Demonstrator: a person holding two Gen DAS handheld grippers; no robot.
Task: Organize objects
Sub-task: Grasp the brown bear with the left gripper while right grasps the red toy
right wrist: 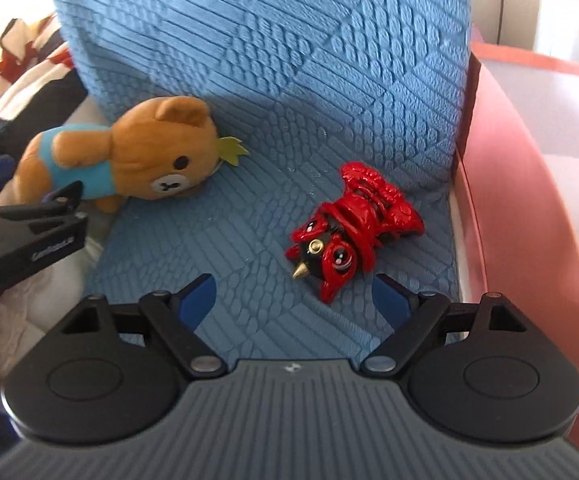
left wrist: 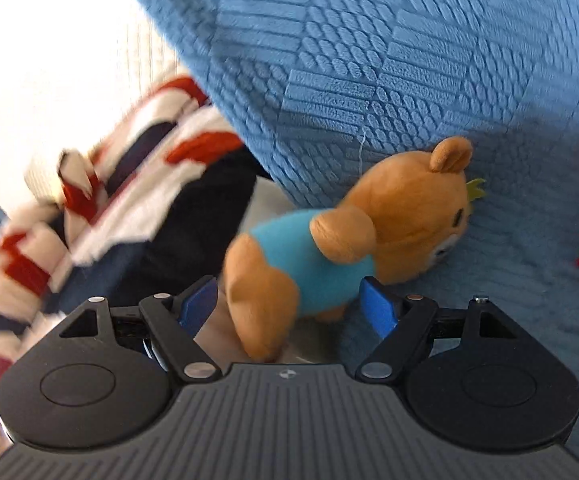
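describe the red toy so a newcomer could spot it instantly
Start at the blue textured fabric seat beside the reddish wooden rim. On the seat, right of the brown plush bear in a turquoise shirt, lies the glossy red hard-shelled creature toy. It alone is shiny red, with a black face and gold spike.

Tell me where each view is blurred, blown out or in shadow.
Left wrist view: the striped cloth is smeared by motion, the upper left corner is blown out white, the plush bear is slightly soft. Right wrist view: the red toy is sharp, shadow lies across the blue cushion, and the right edge is washed out.
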